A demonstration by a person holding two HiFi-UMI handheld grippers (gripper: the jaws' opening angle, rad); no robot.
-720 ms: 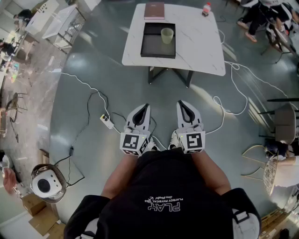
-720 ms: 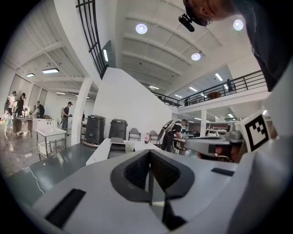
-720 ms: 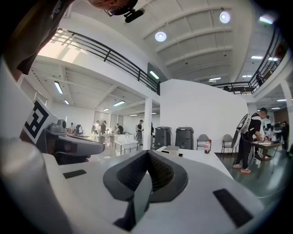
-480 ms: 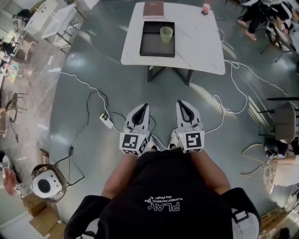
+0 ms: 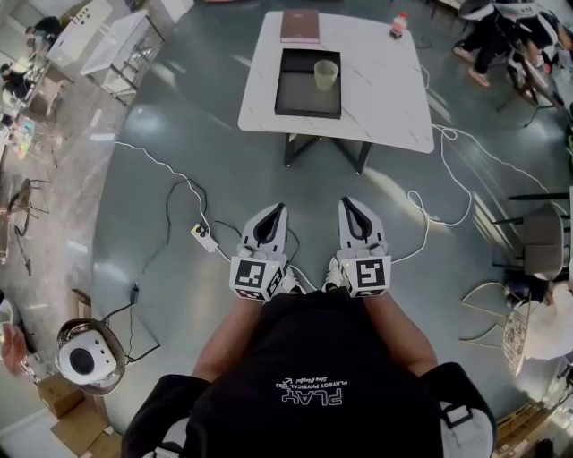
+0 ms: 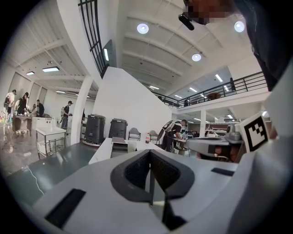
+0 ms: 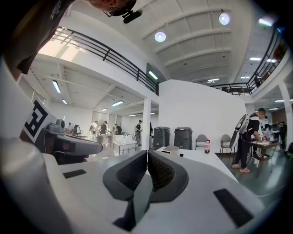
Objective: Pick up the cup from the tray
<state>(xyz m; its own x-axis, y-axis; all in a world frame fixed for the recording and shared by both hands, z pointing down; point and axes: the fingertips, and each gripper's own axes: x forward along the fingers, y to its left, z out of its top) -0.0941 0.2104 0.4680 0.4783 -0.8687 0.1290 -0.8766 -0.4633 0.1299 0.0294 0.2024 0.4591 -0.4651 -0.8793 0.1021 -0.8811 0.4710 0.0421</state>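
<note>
Presently, both pairs of jaws are recorded as pressed together with nothing between them. On the left gripper (image 6: 150,157) the dark pads meet along a thin line, and the same is noted on the right gripper (image 7: 147,160). In the head view the two grippers are held side by side, close to the person's torso (image 5: 313,376), tips pointed toward the table (image 5: 385,98) and well apart from it.

The cup (image 5: 325,74) is noted as pale yellow-green, plain and slightly tapered. It stands upright with its open mouth up. It is placed inside the tray (image 5: 295,94), at the far right corner, close against the rim. The tray is black, rectangular and shallow, and the cup alone is seen in it.

The tray is set on the left half of the white, faintly veined table, near the front edge. A reddish-brown book (image 5: 299,26) is laid just beyond the tray's far side. A small bottle (image 5: 397,24) with a red cap is seen at the far right of the tabletop. White cables and a power strip (image 5: 205,236) are observed on the grey floor (image 5: 179,134).
</note>
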